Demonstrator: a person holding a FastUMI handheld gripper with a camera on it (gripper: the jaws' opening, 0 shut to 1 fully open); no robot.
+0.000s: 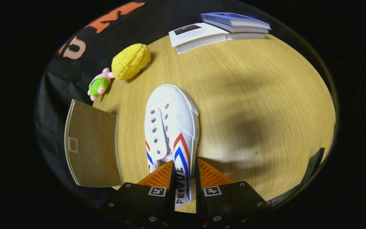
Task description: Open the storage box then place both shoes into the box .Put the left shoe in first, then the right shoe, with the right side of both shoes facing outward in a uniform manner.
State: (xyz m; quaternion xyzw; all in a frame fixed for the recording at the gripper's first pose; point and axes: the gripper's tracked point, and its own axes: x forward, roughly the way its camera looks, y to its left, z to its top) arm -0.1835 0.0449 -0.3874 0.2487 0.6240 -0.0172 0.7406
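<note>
One white sneaker point(171, 133) sits pinched by its heel-side wall between my gripper point(183, 178) fingers, toe forward, ready for carrying toward the brown box flap point(91, 146).

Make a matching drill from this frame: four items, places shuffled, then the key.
Things:
1. white canvas shoe with red and blue chevrons
2. yellow plush toy
3. stack of books
4. brown flat lid or panel

Places:
A. at the far edge of the wooden table
B. side wall pinched between the gripper fingers
C. beside the small pink and green plush
D. at the table edge, next to the shoe's heel end

Pairs: 1-B, 2-C, 3-A, 4-D
</note>
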